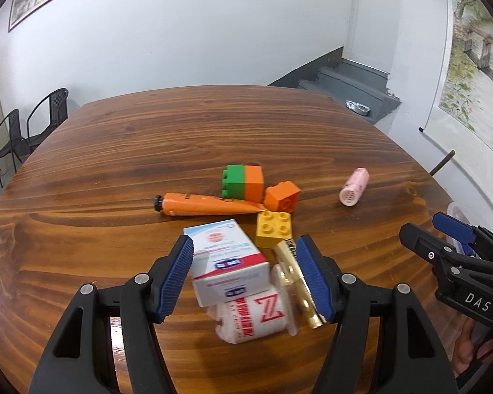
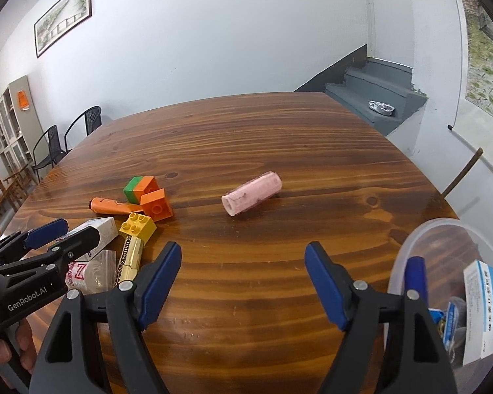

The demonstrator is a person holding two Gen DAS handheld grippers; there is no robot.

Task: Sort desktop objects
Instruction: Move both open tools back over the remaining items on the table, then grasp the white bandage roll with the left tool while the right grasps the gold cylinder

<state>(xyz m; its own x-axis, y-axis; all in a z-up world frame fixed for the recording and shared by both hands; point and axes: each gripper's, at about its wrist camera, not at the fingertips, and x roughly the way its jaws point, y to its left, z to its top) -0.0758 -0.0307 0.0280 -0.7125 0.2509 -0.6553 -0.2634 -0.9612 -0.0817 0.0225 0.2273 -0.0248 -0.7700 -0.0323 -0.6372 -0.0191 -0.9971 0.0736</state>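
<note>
My left gripper [image 1: 245,256] is open, its fingers on either side of a white and red medicine box [image 1: 226,259] and a gold tube [image 1: 295,279], above a white roll with red print [image 1: 253,318]. Beyond lie a yellow brick [image 1: 274,228], an orange brick [image 1: 282,196], a green and orange block [image 1: 243,182], an orange tube [image 1: 207,204] and a pink roller [image 1: 354,186]. My right gripper [image 2: 243,264] is open and empty over bare table, with the pink roller [image 2: 251,193] ahead of it. The left gripper [image 2: 46,239] also shows in the right wrist view.
A clear plastic tub [image 2: 410,249] at the table's right edge holds a blue pen [image 2: 415,279], a white and blue box [image 2: 480,312] and small packets. The round wooden table [image 2: 246,138] has chairs [image 2: 49,144] beyond its far left.
</note>
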